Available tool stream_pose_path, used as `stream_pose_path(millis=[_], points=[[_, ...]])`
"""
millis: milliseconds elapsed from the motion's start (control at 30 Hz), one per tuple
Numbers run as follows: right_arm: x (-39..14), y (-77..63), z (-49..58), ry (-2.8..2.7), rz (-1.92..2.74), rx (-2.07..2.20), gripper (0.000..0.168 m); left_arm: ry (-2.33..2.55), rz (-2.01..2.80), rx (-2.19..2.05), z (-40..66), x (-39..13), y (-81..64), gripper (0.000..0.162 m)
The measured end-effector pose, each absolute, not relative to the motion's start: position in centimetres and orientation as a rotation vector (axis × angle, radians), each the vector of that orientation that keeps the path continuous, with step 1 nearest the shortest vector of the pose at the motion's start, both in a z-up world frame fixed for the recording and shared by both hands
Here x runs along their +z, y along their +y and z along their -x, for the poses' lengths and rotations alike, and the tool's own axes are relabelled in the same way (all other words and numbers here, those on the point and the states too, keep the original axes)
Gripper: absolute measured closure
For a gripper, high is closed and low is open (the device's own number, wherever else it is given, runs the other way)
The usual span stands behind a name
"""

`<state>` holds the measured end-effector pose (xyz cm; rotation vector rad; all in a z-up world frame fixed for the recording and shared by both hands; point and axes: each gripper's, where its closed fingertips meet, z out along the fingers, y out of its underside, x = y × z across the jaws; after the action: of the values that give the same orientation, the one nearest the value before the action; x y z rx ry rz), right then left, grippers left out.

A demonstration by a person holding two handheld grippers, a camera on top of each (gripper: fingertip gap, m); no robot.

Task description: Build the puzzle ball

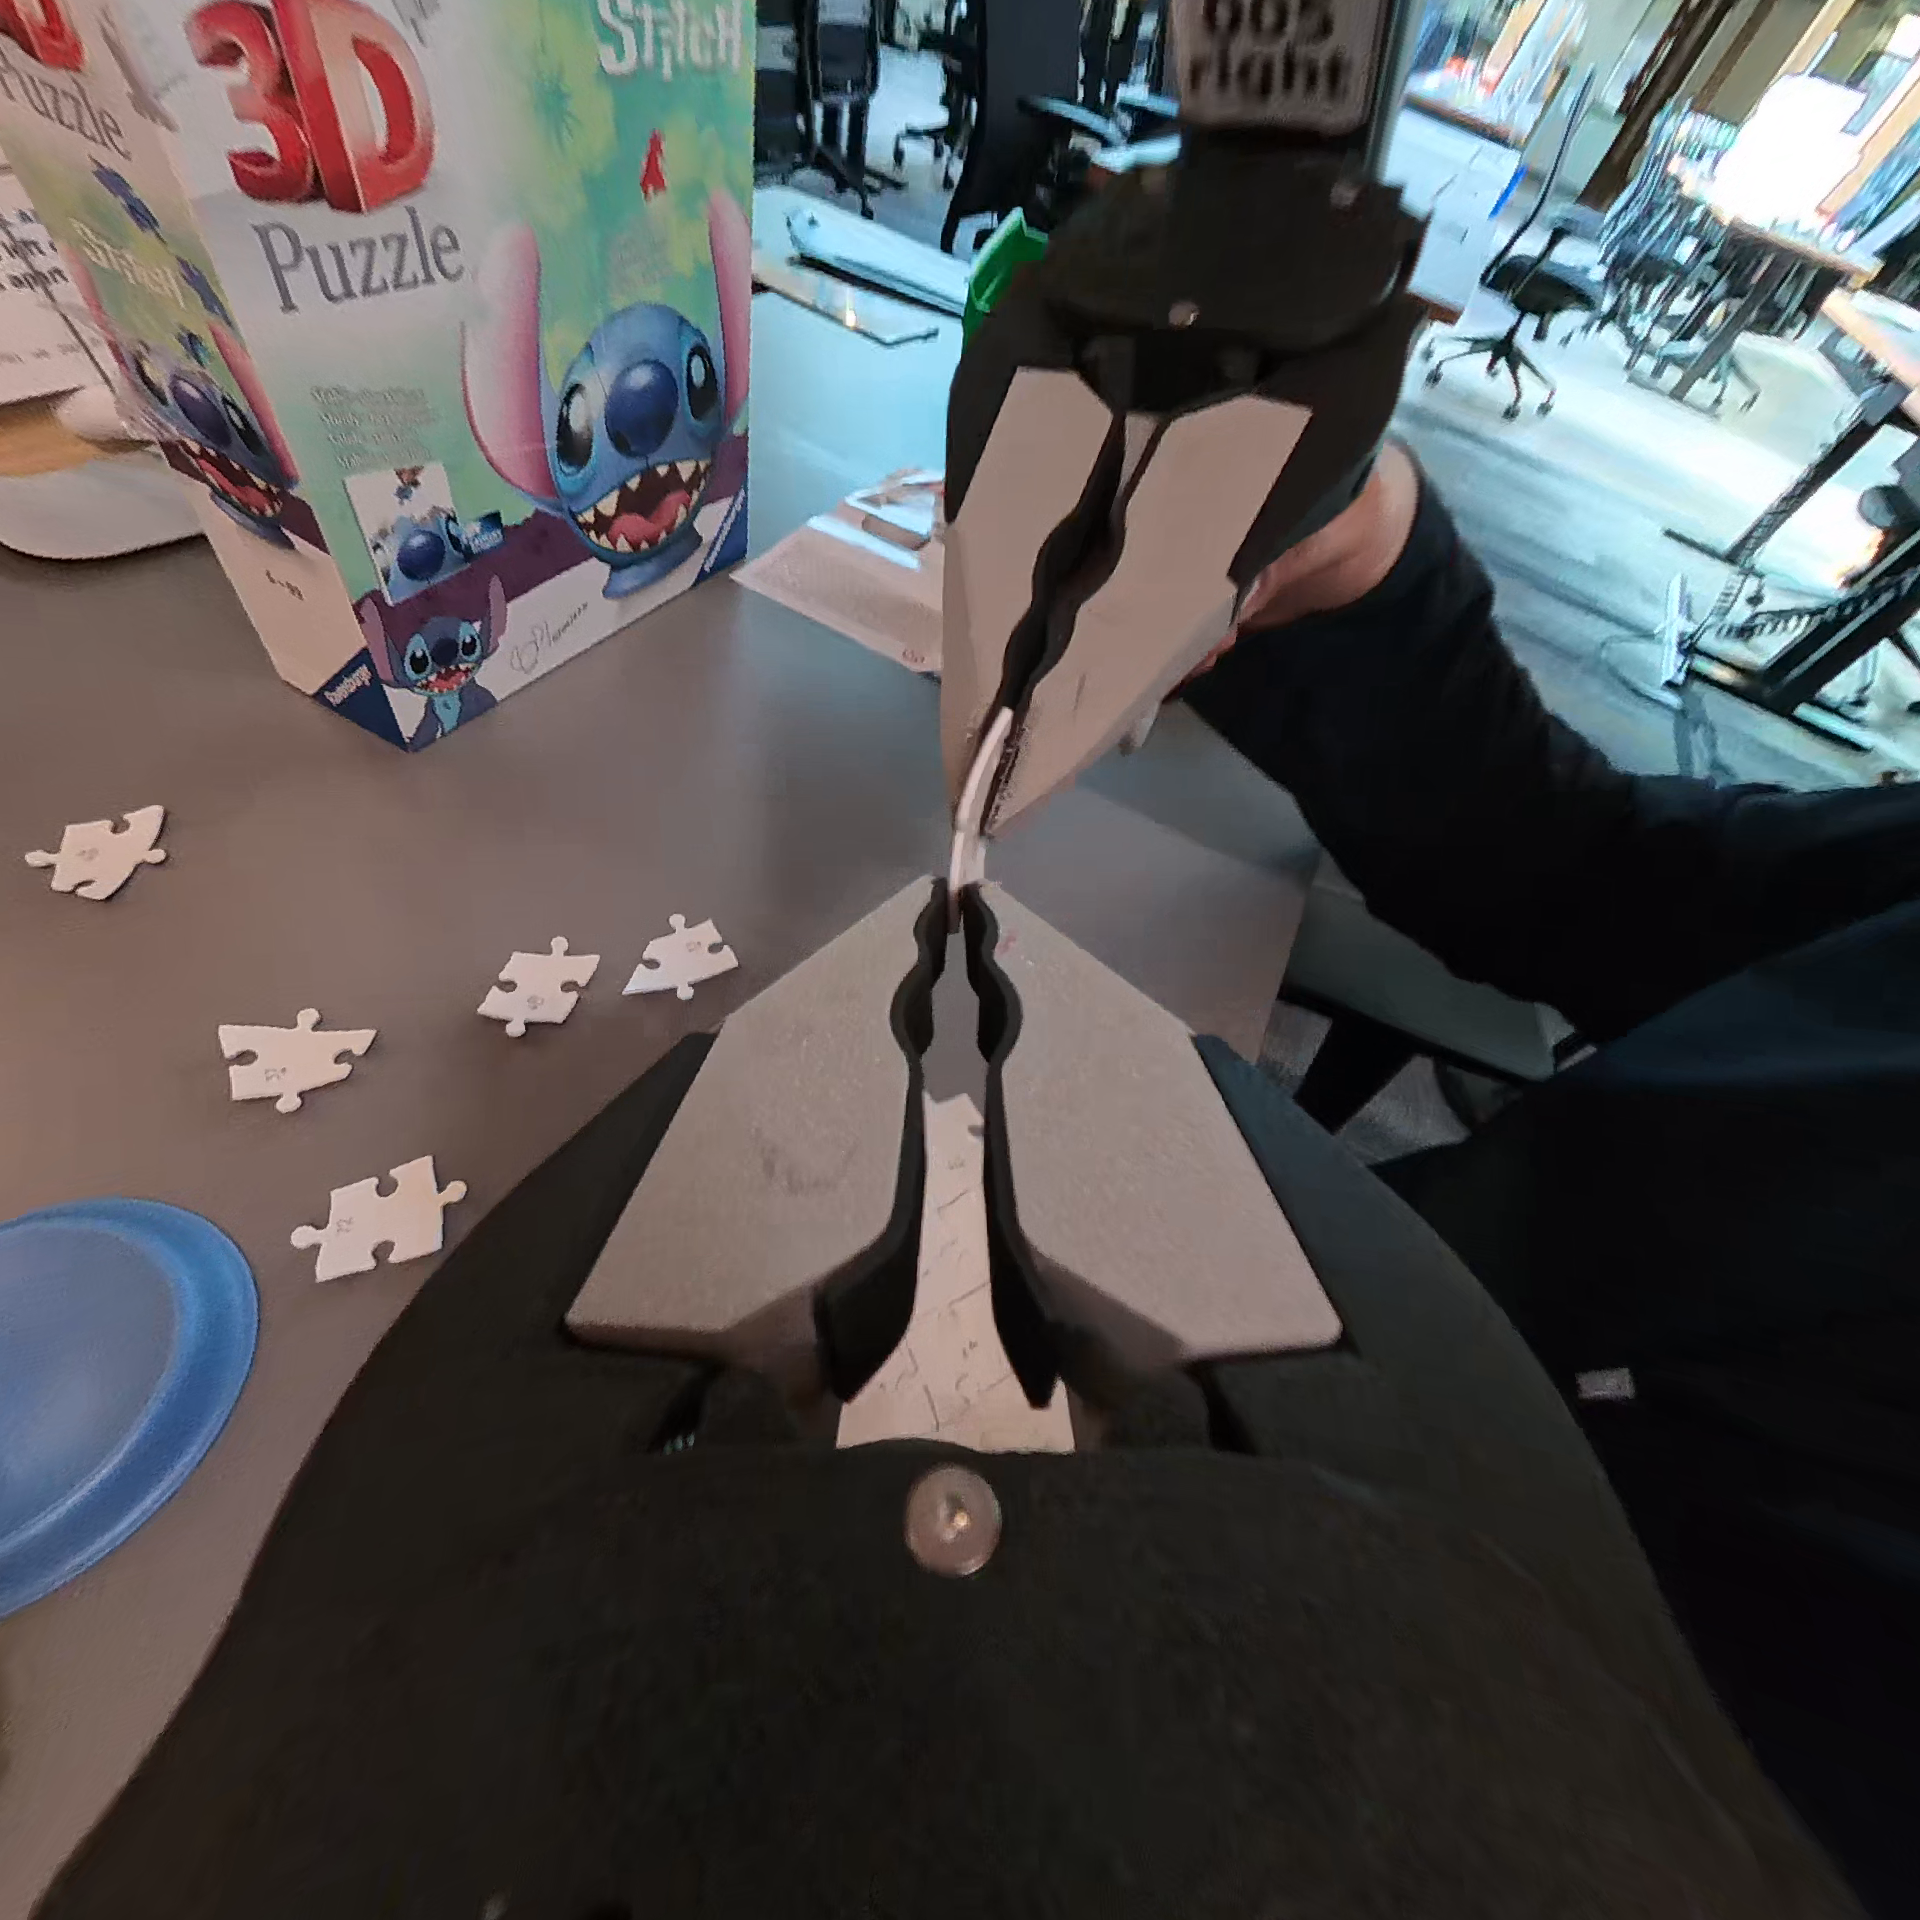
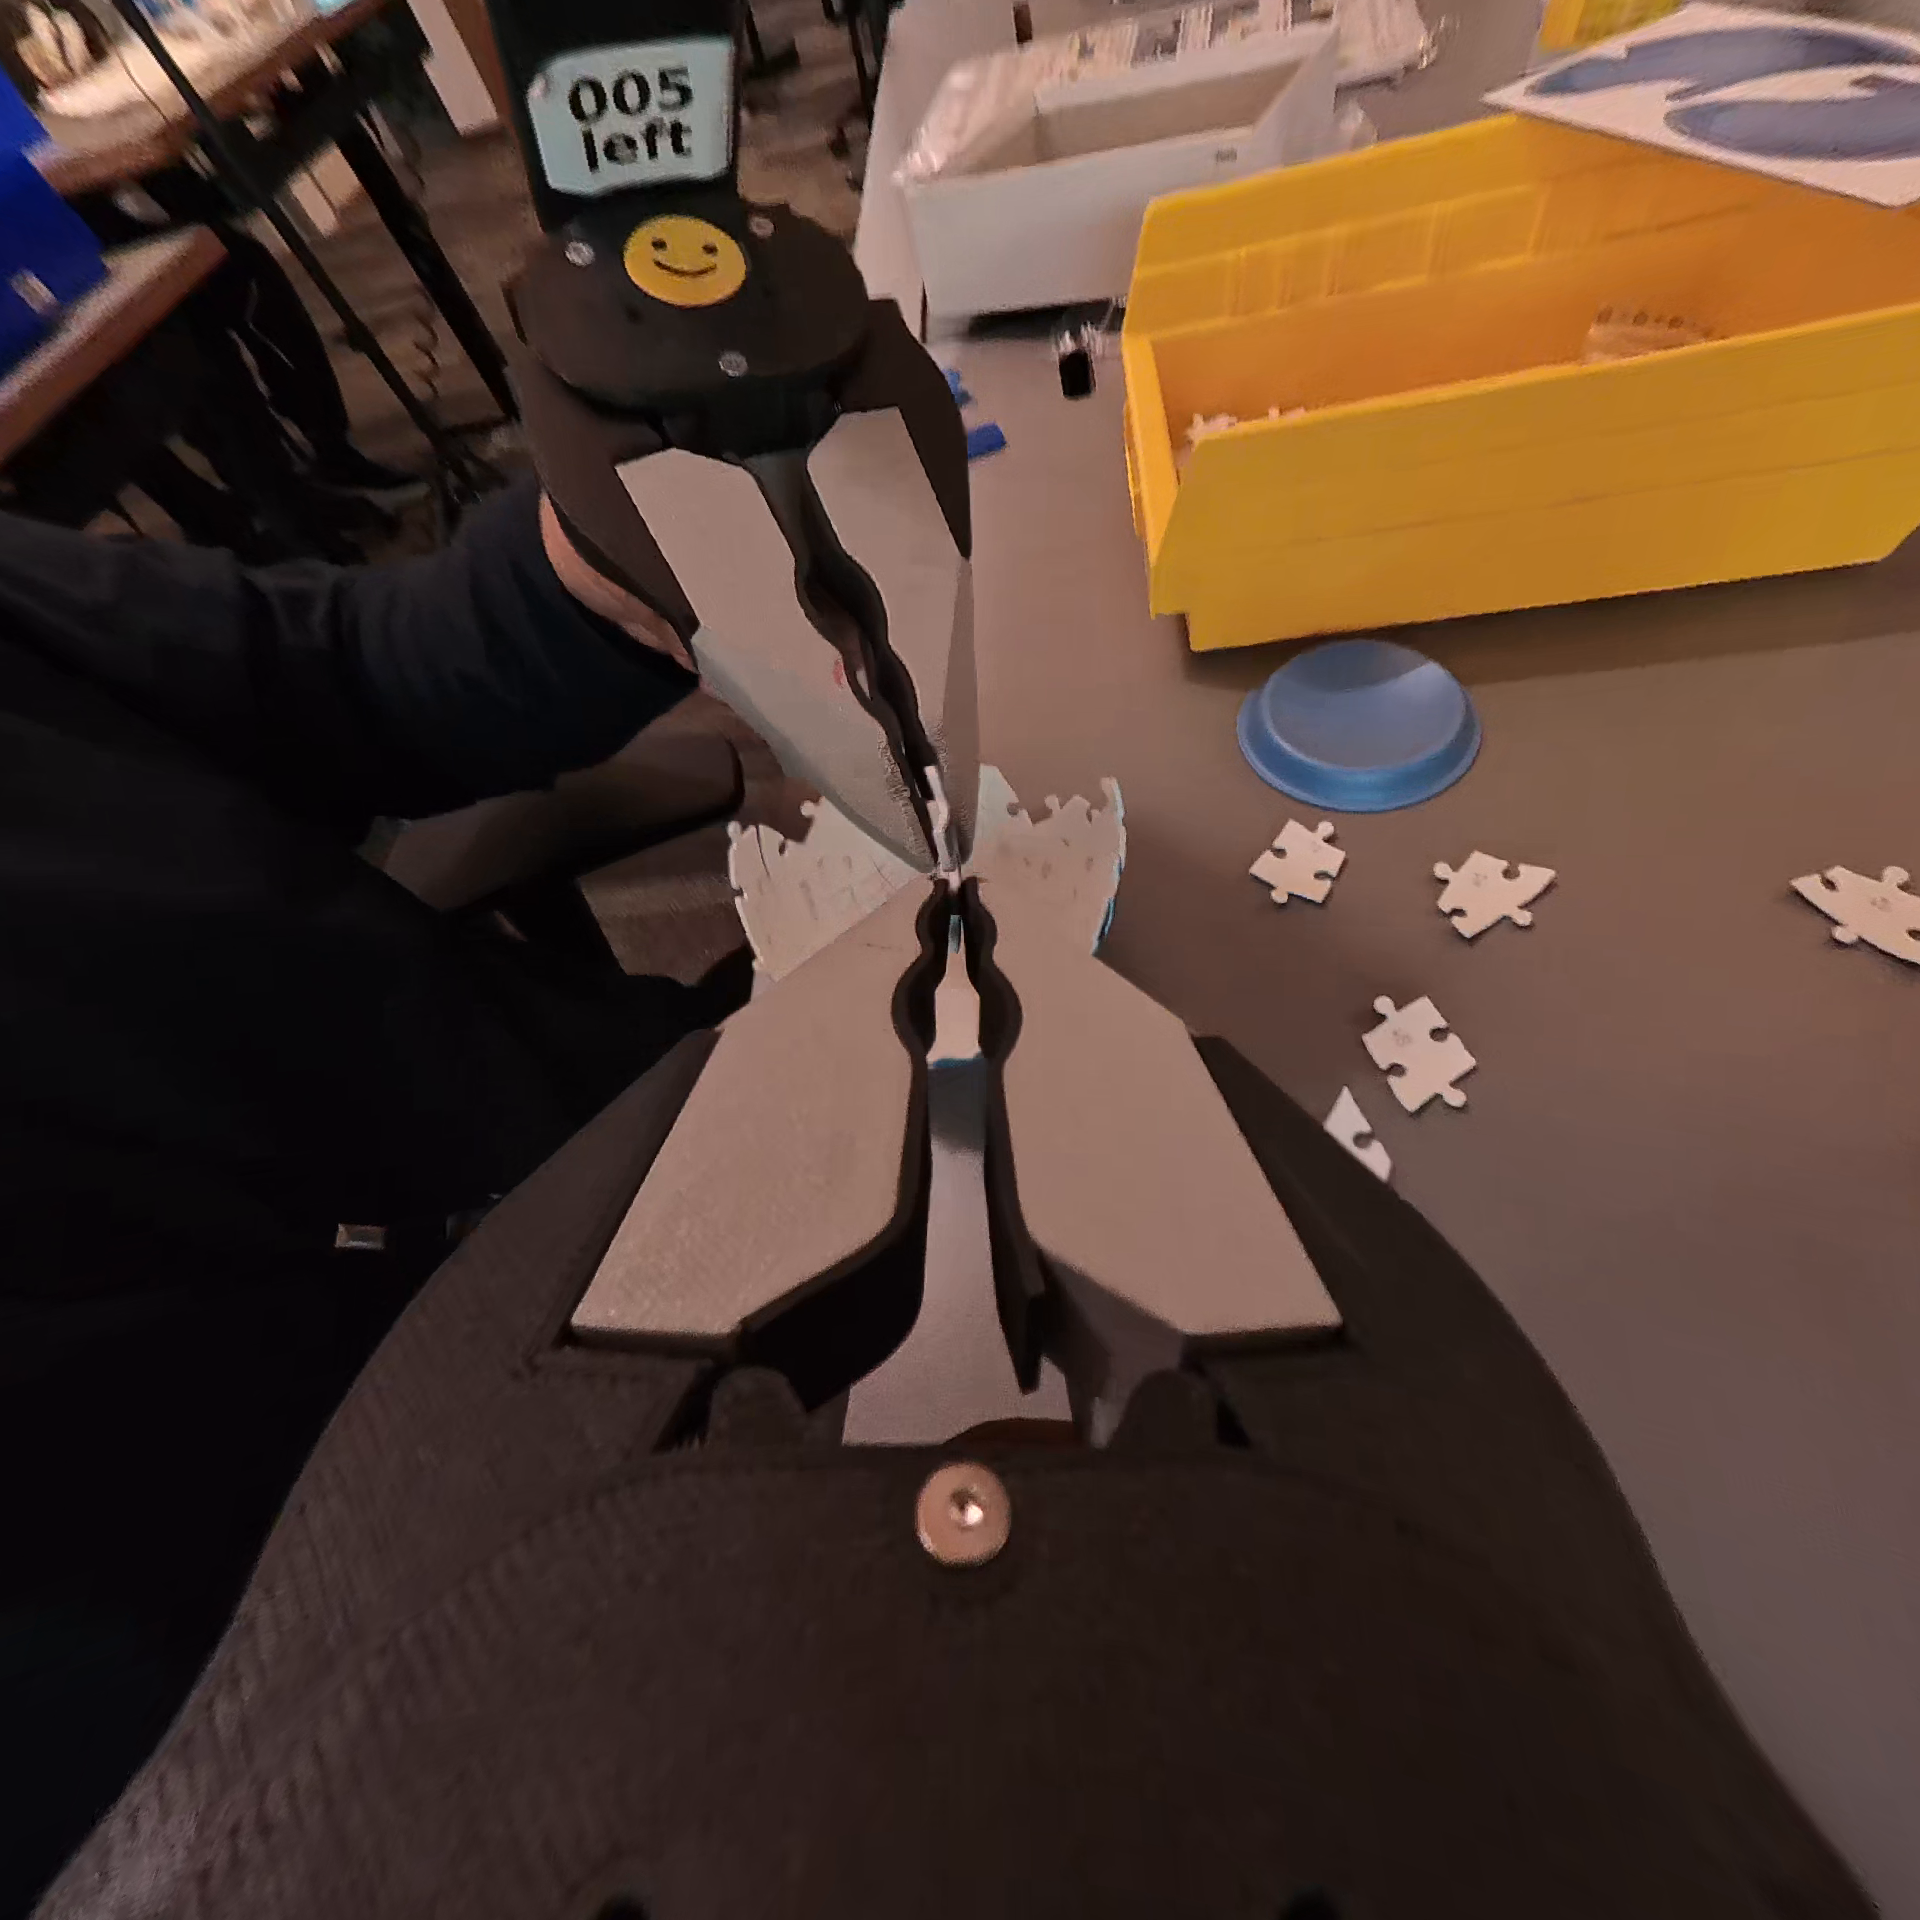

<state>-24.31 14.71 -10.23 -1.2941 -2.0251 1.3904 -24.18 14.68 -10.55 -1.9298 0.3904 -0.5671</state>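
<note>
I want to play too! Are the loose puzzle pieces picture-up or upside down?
Upside down. The loose puzzle pieces lie flat on the grey table showing plain white backs with small marks, no coloured picture.

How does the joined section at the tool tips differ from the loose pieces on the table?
The joined section is many pieces interlocked; each of the loose pieces is single. The section is curved and held up off the table; the loose pieces lie on it. Both show white backs.

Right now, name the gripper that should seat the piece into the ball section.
Right. The right gripper pinches the single piece at its tips, right at the edge of the partial ball shell. The left gripper clamps that shell and can likely just steady it.
</note>
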Motion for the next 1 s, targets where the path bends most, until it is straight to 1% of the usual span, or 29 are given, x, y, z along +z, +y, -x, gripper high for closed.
stream_pose_path(millis=[100,333,400,467,733,867,933,1000], points=[[-9.9,14.8,24.6,-2.042,1.280,1.325,0.168,0.415,1.955,-0.540,23.9,-11.2,14.9,0.162],[-9.4,14.4,24.9,-1.953,1.263,1.536,0.168,0.381,1.945,-0.651,23.7,-11.4,14.8,0.162],[-9.6,14.7,25.2,-1.913,1.270,1.574,0.165,0.378,1.973,-0.628,24.0,-11.9,14.8,0.162],[-9.7,14.5,25.3,-1.901,1.261,1.612,0.167,0.377,1.991,-0.626,24.1,-12.2,14.9,0.161],[-10.8,14.8,25.7,-1.891,1.245,1.556,0.168,0.381,2.074,-0.637,24.2,-13.0,15.2,0.161],[-11.0,15.9,25.7,-1.844,1.268,1.510,0.168,0.454,2.093,-0.543,25.5,-12.1,15.2,0.159],[-11.5,16.6,25.6,-1.830,1.294,1.488,0.168,0.567,2.097,-0.477,26.1,-11.5,14.9,0.154],[-12.1,16.8,25.5,-1.827,1.315,1.485,0.168,0.701,2.143,-0.404,26.6,-11.8,14.6,0.151]])
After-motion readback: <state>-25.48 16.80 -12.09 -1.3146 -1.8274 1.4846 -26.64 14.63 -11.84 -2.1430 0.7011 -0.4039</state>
